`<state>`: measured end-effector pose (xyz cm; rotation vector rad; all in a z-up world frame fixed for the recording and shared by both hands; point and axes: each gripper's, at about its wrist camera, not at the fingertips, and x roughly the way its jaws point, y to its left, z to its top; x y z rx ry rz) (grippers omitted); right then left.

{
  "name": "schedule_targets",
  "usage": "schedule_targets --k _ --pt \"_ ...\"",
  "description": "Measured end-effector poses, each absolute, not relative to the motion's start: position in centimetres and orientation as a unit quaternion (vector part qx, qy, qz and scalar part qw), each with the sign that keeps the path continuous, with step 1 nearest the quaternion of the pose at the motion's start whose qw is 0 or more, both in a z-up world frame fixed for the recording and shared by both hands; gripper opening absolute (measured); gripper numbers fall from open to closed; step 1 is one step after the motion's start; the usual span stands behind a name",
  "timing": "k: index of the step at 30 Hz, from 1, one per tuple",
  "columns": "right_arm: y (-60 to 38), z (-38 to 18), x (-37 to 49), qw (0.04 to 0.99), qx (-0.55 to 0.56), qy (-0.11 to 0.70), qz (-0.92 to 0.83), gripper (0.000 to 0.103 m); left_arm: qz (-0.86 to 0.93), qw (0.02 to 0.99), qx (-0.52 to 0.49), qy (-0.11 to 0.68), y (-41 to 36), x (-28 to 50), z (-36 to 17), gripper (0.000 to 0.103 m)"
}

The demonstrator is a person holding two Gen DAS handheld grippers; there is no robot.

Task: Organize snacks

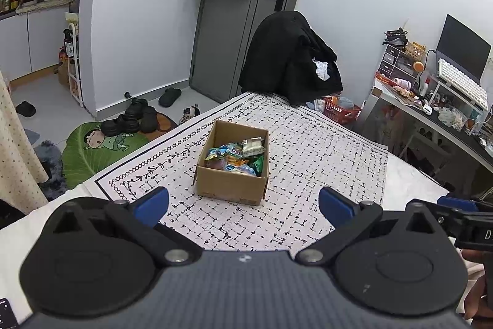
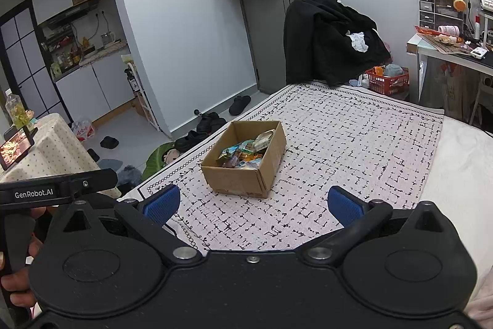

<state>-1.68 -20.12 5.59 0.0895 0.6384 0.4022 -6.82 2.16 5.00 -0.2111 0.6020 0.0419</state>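
Observation:
A brown cardboard box (image 1: pixel 231 187) stands on a patterned white cloth (image 1: pixel 323 159), its flaps up, filled with several colourful snack packets (image 1: pixel 237 154). My left gripper (image 1: pixel 243 204) hovers just short of the box, open, blue pads wide apart and nothing between them. In the right wrist view the same box (image 2: pixel 240 181) with its snack packets (image 2: pixel 246 153) sits ahead and slightly left. My right gripper (image 2: pixel 254 204) is open too, empty, held back from the box. The right gripper's body also shows at the left view's right edge.
A chair draped with black coats (image 1: pixel 292 60) stands behind the table's far edge, with a red basket (image 1: pixel 342 110) on the floor beside it. A cluttered desk (image 1: pixel 431 110) with a keyboard lies to the right. Shoes and a green mat (image 1: pixel 101 150) lie left.

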Motion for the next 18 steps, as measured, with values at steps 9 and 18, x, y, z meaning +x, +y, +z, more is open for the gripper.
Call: schedule_targets --k 9,18 --pt "-20.06 5.76 -1.77 0.928 0.039 0.311 0.2 0.103 0.015 0.95 -0.094 0.296 1.62 -6.96 4.78 0.103" --pt "-19.98 5.6 -1.66 0.927 0.031 0.314 0.201 0.103 0.011 0.951 -0.092 0.297 1.69 -6.97 4.73 0.103"
